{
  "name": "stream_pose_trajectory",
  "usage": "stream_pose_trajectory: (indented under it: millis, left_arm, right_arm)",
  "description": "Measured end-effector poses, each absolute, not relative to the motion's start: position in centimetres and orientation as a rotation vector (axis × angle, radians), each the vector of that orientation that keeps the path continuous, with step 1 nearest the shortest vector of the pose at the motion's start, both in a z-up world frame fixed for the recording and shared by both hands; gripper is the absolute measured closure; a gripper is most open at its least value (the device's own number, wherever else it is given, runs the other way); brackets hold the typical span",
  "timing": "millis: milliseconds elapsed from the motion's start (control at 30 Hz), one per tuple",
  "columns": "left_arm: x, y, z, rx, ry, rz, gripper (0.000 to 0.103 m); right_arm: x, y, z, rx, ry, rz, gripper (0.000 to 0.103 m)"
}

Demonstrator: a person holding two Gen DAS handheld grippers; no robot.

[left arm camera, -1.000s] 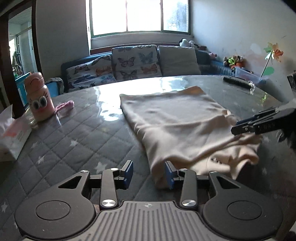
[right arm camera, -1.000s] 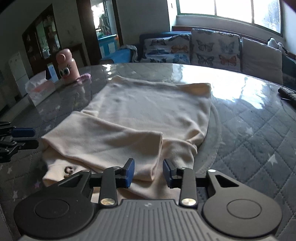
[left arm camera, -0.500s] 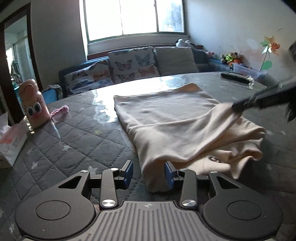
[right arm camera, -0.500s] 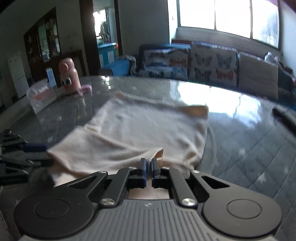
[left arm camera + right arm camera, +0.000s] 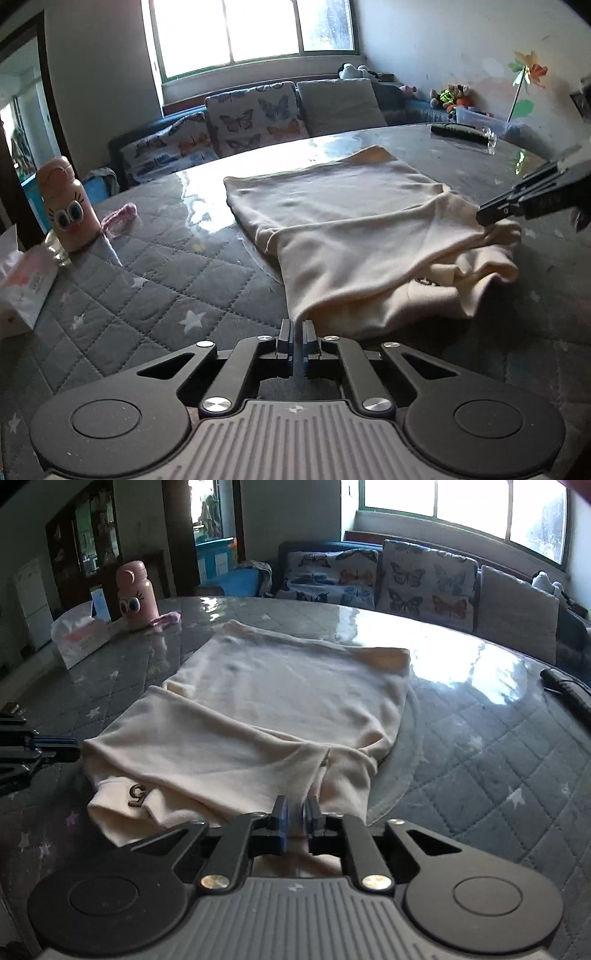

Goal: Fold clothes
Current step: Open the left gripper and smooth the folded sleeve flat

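Both grippers were nearly closed on the cream garment (image 5: 280, 716): the left gripper (image 5: 297, 332) was closing on a thin corner at its fingertips, while the right gripper (image 5: 295, 814) pinched a bunched edge, its jaws easing apart slightly. From there the garment spread toward twelve o'clock across the quilted table (image 5: 498, 738), half folded. Such thin pinches risked slipping once lifted, dropping the fold unevenly; a pull toward ten o'clock could reach the pink bottle (image 5: 135, 594).

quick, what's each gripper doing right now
left gripper: closing on the near corner of the cream garment.
right gripper: pinching the garment's near edge, jaws easing open slightly.
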State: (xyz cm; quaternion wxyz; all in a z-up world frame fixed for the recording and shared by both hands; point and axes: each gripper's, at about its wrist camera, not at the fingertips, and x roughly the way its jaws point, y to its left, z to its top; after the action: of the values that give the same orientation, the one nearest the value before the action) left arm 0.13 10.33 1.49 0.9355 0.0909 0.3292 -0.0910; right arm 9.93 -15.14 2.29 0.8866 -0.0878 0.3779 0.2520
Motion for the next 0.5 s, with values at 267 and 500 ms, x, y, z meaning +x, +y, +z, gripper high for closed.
stream_pose_trajectory:
  millis: [267,500]
  left_arm:
    - [4.3,9.2,4.1,0.145,0.62,-0.21,0.095]
    - [8.5,7.4,2.4,0.154,0.661,-0.248,0.094]
  right_arm:
    - [11.8,-14.0,3.0,-0.165,0.739,0.545,0.093]
    - [13.0,-12.7,1.3,-0.18,0.753,0.567,0.093]
